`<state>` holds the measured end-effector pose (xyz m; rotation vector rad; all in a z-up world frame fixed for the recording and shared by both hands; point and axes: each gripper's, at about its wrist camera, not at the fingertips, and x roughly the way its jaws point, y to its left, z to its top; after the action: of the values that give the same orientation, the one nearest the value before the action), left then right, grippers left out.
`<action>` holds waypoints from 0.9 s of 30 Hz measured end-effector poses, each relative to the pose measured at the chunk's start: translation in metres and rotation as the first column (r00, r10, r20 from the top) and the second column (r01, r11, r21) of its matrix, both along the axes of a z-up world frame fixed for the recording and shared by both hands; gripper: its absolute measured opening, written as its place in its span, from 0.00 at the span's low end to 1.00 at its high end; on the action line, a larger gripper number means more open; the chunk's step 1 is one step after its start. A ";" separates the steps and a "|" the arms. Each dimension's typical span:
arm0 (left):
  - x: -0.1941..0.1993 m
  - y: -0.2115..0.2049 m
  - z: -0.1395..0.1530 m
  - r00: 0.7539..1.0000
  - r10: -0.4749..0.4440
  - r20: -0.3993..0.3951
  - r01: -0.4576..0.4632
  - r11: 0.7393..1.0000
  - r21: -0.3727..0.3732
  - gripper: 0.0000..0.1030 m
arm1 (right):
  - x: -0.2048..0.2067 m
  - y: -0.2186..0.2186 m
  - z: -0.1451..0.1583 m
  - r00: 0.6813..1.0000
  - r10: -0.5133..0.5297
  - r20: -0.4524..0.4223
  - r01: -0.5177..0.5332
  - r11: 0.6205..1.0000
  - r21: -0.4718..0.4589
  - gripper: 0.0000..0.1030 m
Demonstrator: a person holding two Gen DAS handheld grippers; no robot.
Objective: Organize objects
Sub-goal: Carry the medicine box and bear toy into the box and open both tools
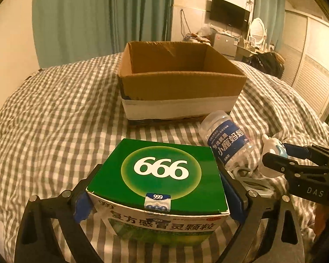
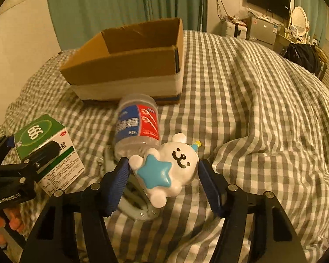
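My left gripper [image 1: 158,188] is clamped on the green medicine box [image 1: 158,175]; both blue pads press its side walls, and the box sits upright with the white "666" face on top. In the right wrist view that same box [image 2: 48,151] appears at 9 o'clock, with the left gripper's black fingers [image 2: 43,151] across it and a person's hand [image 2: 4,223] behind the handle. I cannot tell whether the box's base is touching the bedcover [image 1: 54,109].

My right gripper [image 2: 164,171] stands spread around the white bear toy [image 2: 166,166], which carries a blue star on its front. The left pad [image 2: 118,184] is just beside the toy's arm; the right pad [image 2: 210,186] is apart from it, with checked cloth showing between. I judge the fingers released, not gripping. From the left wrist view the right gripper [image 1: 274,155] enters at 3 o'clock, with the toy [image 1: 269,144] between its fingertips.

A clear plastic bottle [image 2: 138,127] with a blue and red label lies on its side at 12 o'clock from the toy, touching or nearly touching it. Beneath the toy a pale grey looped item [image 2: 138,210] lies on the bed; I cannot identify it.

The open cardboard box [image 1: 177,83], with a white band round its lower walls, stands at 12 o'clock beyond the medicine box, apart from it. What shows of its interior holds nothing. The bottle [image 1: 228,140] lies just beside its near right corner.
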<state>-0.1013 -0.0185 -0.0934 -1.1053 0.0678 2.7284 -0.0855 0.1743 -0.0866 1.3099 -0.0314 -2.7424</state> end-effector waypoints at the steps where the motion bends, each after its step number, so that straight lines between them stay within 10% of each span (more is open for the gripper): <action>1: 0.005 0.000 0.007 1.000 0.009 -0.005 -0.009 1.000 -0.004 0.95 | 0.004 -0.001 0.006 1.000 0.005 -0.011 -0.005 1.000 -0.002 0.62; 18: 0.063 0.012 0.117 0.989 0.079 -0.122 -0.078 0.997 0.014 0.95 | 0.089 0.007 0.115 0.975 0.060 -0.212 -0.071 0.997 -0.041 0.62; 27: 0.042 0.021 0.166 0.980 0.063 -0.190 -0.064 0.998 0.001 0.95 | 0.070 0.016 0.170 0.943 0.093 -0.320 -0.118 0.991 -0.059 0.62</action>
<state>-0.0594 0.0023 0.0728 -0.8588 0.0681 2.8847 -0.0157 0.1901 0.0835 0.8137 -0.0408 -2.7907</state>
